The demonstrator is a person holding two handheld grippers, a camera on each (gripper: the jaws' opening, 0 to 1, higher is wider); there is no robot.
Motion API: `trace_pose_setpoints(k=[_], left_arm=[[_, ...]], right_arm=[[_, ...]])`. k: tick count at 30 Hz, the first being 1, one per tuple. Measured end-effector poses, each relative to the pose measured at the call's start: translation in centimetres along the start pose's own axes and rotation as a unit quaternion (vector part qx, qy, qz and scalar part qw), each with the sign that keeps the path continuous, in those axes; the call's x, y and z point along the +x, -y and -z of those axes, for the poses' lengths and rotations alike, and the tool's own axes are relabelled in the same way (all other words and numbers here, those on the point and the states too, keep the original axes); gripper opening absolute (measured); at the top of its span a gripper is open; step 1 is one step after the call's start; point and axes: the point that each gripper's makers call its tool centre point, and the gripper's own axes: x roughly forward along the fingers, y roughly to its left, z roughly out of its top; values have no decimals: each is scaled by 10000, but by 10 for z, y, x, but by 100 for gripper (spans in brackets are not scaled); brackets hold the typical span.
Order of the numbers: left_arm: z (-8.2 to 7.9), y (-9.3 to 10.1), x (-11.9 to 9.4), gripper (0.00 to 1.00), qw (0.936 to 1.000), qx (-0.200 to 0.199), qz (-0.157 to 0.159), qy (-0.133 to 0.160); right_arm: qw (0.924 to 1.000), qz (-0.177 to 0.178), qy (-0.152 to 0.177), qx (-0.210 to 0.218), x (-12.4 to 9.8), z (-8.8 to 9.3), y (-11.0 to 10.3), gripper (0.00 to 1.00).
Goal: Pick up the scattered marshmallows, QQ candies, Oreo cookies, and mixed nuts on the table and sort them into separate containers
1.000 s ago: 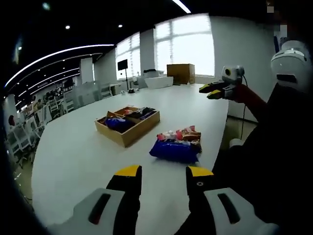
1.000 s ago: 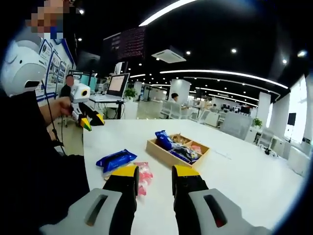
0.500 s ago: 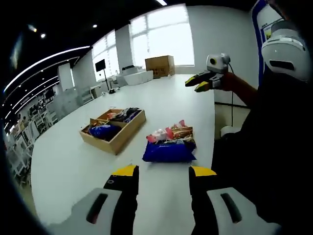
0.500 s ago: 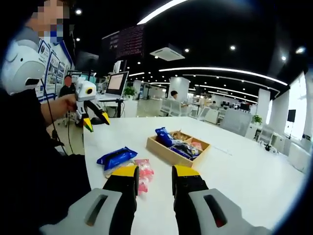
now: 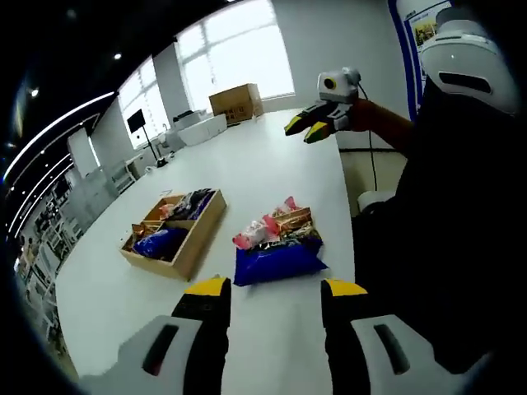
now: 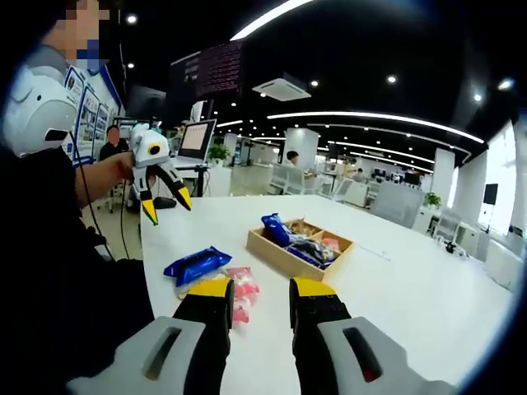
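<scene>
Snack packets lie in a small heap on the white table point(image 5: 272, 173), and I have not yet lifted one; I judge the step in hand to be the first approach.

Left to right in the left gripper view: the shallow wooden divided tray point(image 5: 200, 232) already holds several packets, including a blue one; just beside it, apart from its wall, sits the heap, with the flat blue foil packet point(image 5: 274, 260) nearest me and the pink and brown small packets point(image 5: 276, 224) behind it. My left gripper point(image 5: 274, 290) hangs over the near table with its yellow-tipped jaws spread and empty. My right gripper point(image 5: 310, 127) is raised well above the far table; its jaws look slightly parted, holding nothing.

In the right gripper view the blue packet point(image 6: 196, 265) lies left of the tray point(image 6: 284, 257), and the right gripper's jaws stand apart with nothing between them.

To do this well, I would lower the left gripper onto the blue packet's near edge, pinch across its narrow width, and lift clear before crossing the tray wall.

The table edge runs close on the heap's right, beside my body; open tabletop lies beyond the tray and toward the windows.
</scene>
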Motion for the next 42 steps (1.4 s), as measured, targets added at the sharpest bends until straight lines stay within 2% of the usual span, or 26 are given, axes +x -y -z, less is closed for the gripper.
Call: trace_pose_setpoints(k=[7, 15, 28, 34, 38, 42], left_arm=[[-6, -3, 2, 50, 9996, 250, 37, -120], [-4, -10, 9, 51, 9981, 524, 199, -258], [-7, -13, 20, 53, 9919, 1085, 503, -430], [-10, -25, 23, 54, 9897, 1281, 517, -385], [-13, -22, 25, 55, 9825, 1680, 725, -336], [-19, -18, 32, 55, 9796, 1782, 871, -311]], right_arm=[[10000, -24, 6, -28, -1, -1, 0, 23], [10000, -78, -40, 19, 1, 7, -3, 24], [9999, -71, -62, 140, 1, 15, 3, 24], [9997, -50, -91, 224, 1, 22, 4, 24], [9997, -25, -72, 211, -1, 19, 5, 24], [9997, 5, -80, 238, -2, 20, 5, 24]])
